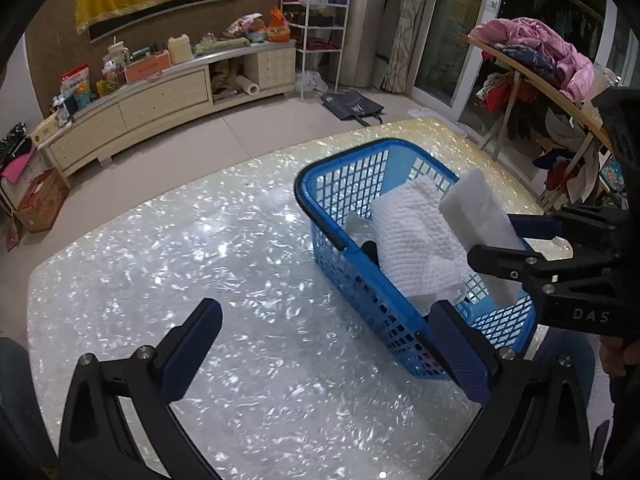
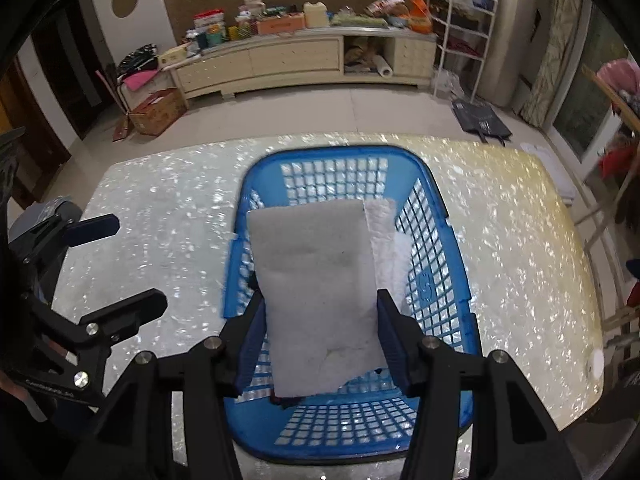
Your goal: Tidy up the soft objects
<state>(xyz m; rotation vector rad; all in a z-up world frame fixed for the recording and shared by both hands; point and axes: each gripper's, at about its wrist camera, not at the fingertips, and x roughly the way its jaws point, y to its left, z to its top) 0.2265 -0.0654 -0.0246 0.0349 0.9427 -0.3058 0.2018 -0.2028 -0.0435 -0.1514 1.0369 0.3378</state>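
Note:
A blue mesh basket point(image 1: 352, 184) point(image 2: 336, 180) stands on the shimmering pearl-patterned table point(image 1: 180, 264) point(image 2: 160, 184). Inside it lies a white quilted cloth point(image 1: 412, 240) point(image 2: 386, 228) over something dark point(image 1: 370, 250). My right gripper point(image 1: 504, 240) point(image 2: 316, 336) is shut on a white foam pad point(image 1: 480, 208) point(image 2: 316, 280), holding it tilted over the basket's inside, beside the cloth. My left gripper point(image 1: 328, 344) point(image 2: 120, 268) hangs open and empty over the table, just left of the basket, its right finger in front of the basket's near corner.
A low cream cabinet point(image 1: 160, 100) point(image 2: 300, 60) loaded with clutter runs along the far wall. A cardboard box point(image 1: 40, 200) point(image 2: 158, 112) and a black bag point(image 1: 352, 106) point(image 2: 482, 118) lie on the floor. A wooden rack of clothes point(image 1: 536, 56) stands right of the table.

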